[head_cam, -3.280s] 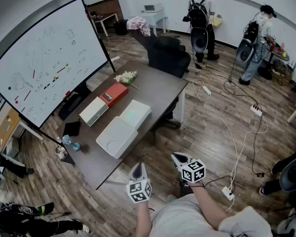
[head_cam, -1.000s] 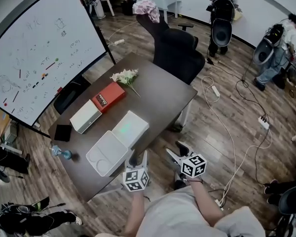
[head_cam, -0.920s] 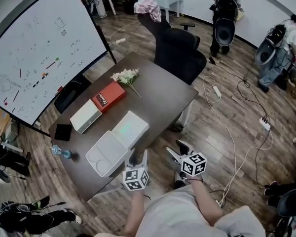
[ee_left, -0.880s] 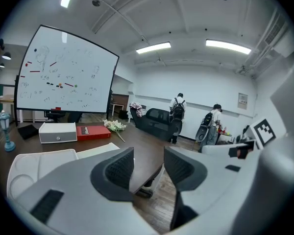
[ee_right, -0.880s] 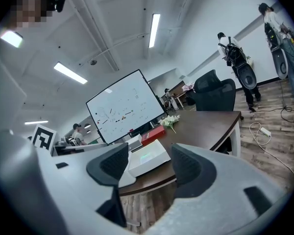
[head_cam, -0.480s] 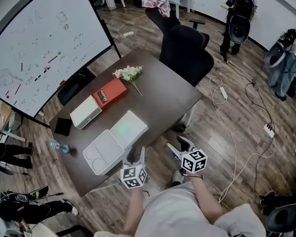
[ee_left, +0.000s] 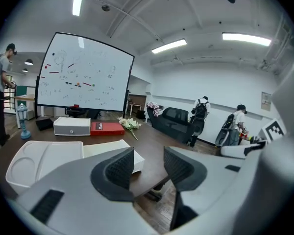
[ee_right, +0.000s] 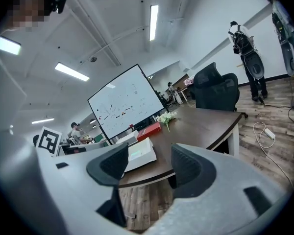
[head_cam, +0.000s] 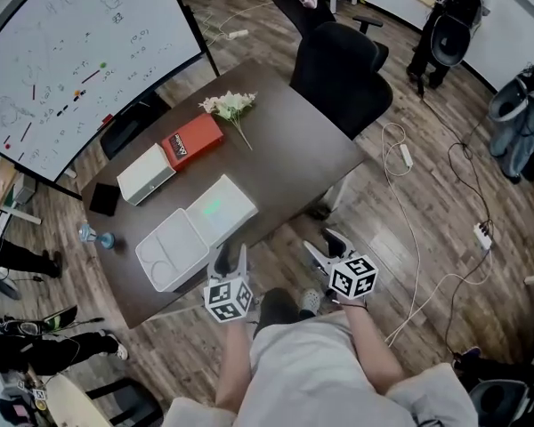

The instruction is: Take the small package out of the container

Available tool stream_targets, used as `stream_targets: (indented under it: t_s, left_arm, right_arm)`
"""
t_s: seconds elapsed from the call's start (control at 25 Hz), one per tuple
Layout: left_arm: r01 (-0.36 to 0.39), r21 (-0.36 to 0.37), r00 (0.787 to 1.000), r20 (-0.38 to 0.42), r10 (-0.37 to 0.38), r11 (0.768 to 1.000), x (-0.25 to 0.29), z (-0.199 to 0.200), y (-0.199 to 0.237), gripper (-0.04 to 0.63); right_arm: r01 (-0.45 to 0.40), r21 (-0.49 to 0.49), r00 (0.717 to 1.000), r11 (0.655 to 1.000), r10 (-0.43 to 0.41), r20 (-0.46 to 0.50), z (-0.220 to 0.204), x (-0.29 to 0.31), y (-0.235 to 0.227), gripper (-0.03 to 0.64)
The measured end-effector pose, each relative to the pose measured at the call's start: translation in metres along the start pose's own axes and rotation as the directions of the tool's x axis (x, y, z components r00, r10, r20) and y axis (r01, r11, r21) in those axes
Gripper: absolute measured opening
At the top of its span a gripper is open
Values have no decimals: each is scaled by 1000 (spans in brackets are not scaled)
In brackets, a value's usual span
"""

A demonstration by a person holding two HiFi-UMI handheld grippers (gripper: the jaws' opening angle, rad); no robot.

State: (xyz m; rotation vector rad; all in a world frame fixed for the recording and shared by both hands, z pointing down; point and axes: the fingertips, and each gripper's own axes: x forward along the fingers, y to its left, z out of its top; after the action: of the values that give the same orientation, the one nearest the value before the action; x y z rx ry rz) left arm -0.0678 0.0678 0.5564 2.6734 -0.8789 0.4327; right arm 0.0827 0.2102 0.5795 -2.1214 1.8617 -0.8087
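We held both grippers just off the near edge of the bench (head_cam: 294, 149). The left gripper (head_cam: 230, 258) had its fingers (ee_left: 118, 169) apart with nothing between them, and the right gripper (head_cam: 323, 245) likewise, its fingers (ee_right: 110, 164) spread and empty. The white container (head_cam: 221, 210), its top tinted green, lay on the bench just ahead of the left gripper, beside a white tray (head_cam: 167, 254). We could not make out the small package itself. Farther back lay a red box (head_cam: 192, 140).
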Motion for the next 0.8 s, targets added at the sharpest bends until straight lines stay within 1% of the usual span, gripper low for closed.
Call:
stream_targets:
  t_s: [0.2,0.44,0.6,0.8]
  left_arm:
    - [-28,-6,1000,-3,28,1000,-3,-2,9,183]
    - [-62,-15,998,4,63,998,3,-2,22,183]
    - [-97,-33,995,-3,97,995,14,-1,36,183]
    - [-126,-44,992,11,126,991,38,14,49,183]
  right_arm:
    - [-7,3,1000,1000,7,0,1,3,-3,262]
    - [-29,-23,999,999,28,-22,2,20,-3,262]
    - [-32,-41,999,999,30,-43,5,35,-9,262]
    - [-46,-74,996,996,40,-80,12,64,-19,263]
